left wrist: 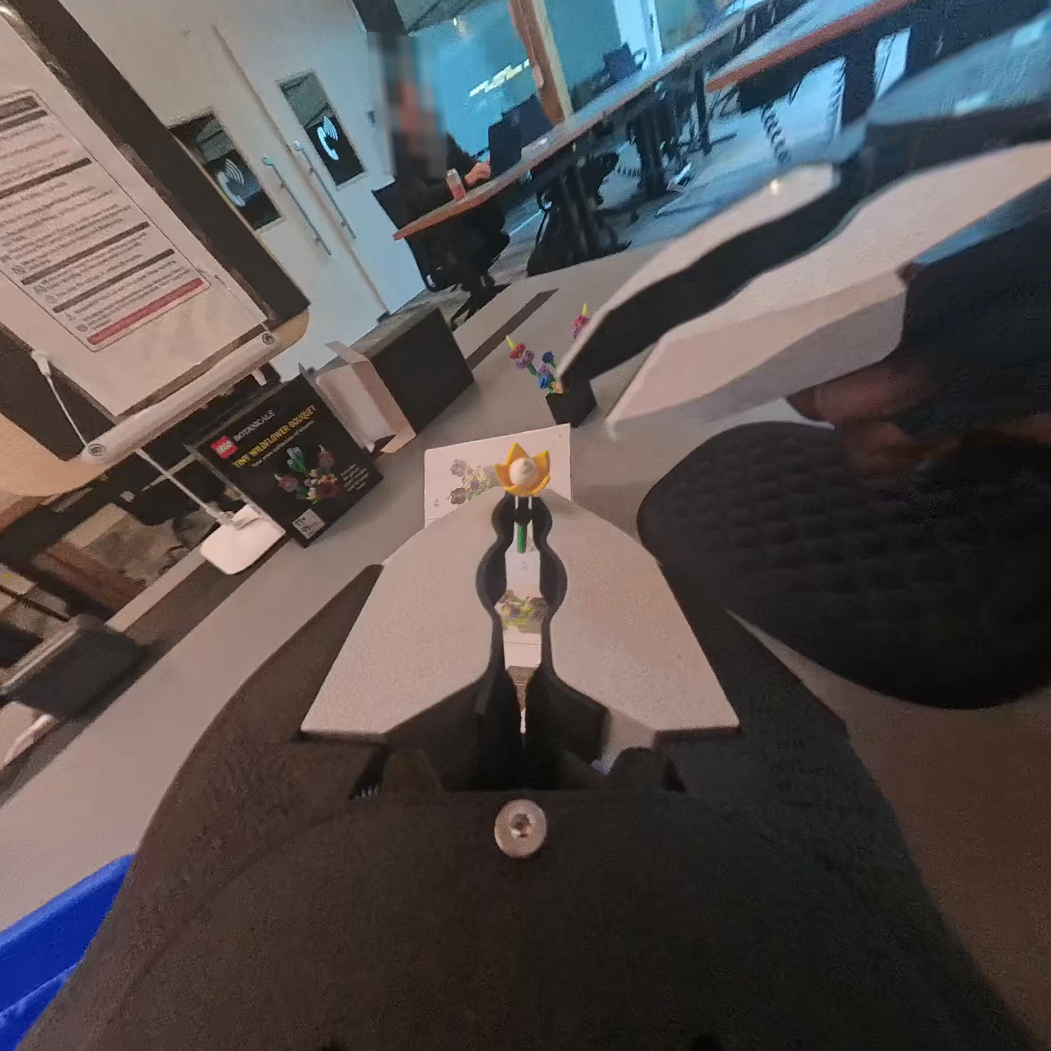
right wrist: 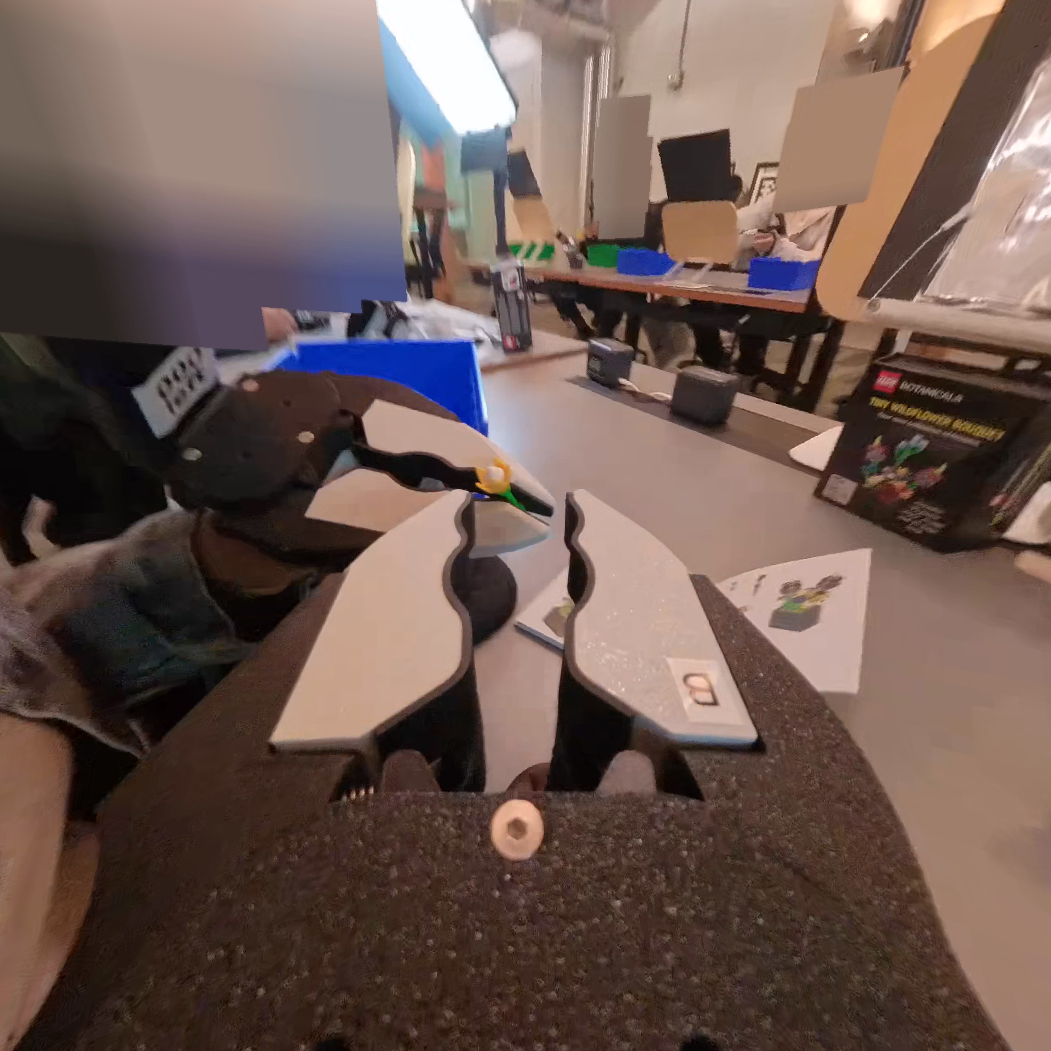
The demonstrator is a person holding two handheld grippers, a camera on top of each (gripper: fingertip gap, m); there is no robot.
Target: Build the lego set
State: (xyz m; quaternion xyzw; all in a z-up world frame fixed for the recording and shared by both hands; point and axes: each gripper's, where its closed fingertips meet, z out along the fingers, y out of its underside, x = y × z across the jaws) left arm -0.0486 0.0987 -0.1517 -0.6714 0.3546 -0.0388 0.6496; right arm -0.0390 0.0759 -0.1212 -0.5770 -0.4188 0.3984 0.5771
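OK, left wrist view first: our left gripper is pinched tight on the green stem of a small yellow flower with a white centre, bloom sticking out just past the fingertips. Behind the flower the instruction booklet lies flat on the grey table; beyond the booklet stands the partly built bouquet in its black base. Left of the booklet sits the black set box, with an open white carton behind it. Our right gripper comes in from the right above the booklet, fingers spread, nothing between them. A blue bin shows at the lower left corner. Right wrist view: our right gripper has its jaws apart and empty. Just beyond its fingertips the left gripper holds the yellow flower, stem clamped. Booklet pages lie right of the flower on the table, set box farther right, blue bin behind the left gripper.
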